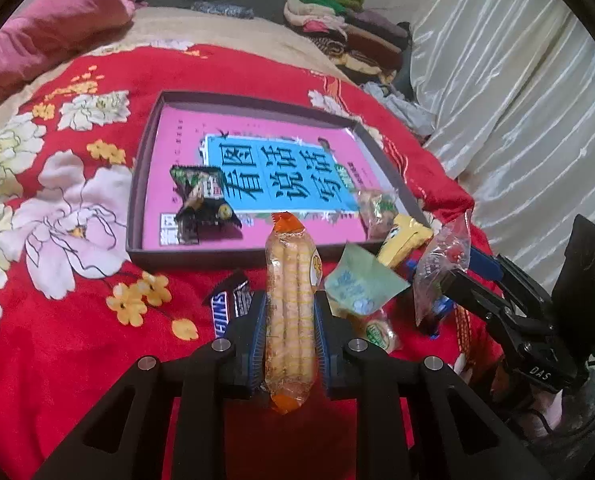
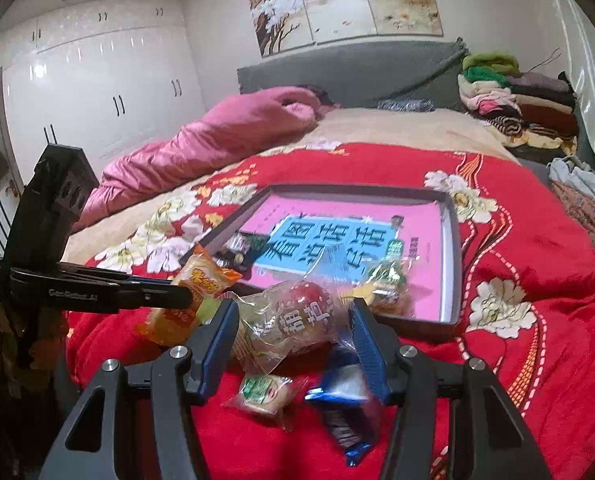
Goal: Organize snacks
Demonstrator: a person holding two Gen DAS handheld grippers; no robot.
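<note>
Left hand-held gripper (image 1: 288,320): closed on the biscuit-stick pack (image 1: 290,280), blue pads pressed to both long sides.
Pack axis: lengthwise along the fingers, orange end seal pointing ahead toward the tray.
Right hand-held gripper (image 2: 295,328): jaws part-spread around the clear red-printed bag (image 2: 297,320); the crinkled film is seen lifted off the bed between the pads, so it is judged held.
Tray (image 1: 253,250): shallow dark box on the red floral bedspread (image 1: 77,320), a pink book lining its floor; directly ahead of the left hand-held gripper, near wall just beyond the pack's tip.
Already inside: green-and-black packet (image 1: 201,204) at the near left; small clear packet (image 1: 377,208) at the near right corner.
Nearer hand: left, judged better aligned with the tray's open middle.
Deciding relation: pack tip is short of the near wall; a forward carry over it is judged needed.
Loose snacks: Snickers bar (image 1: 231,304), pale green sachet (image 1: 359,284), yellow packet (image 1: 403,240), all outside the tray.
</note>
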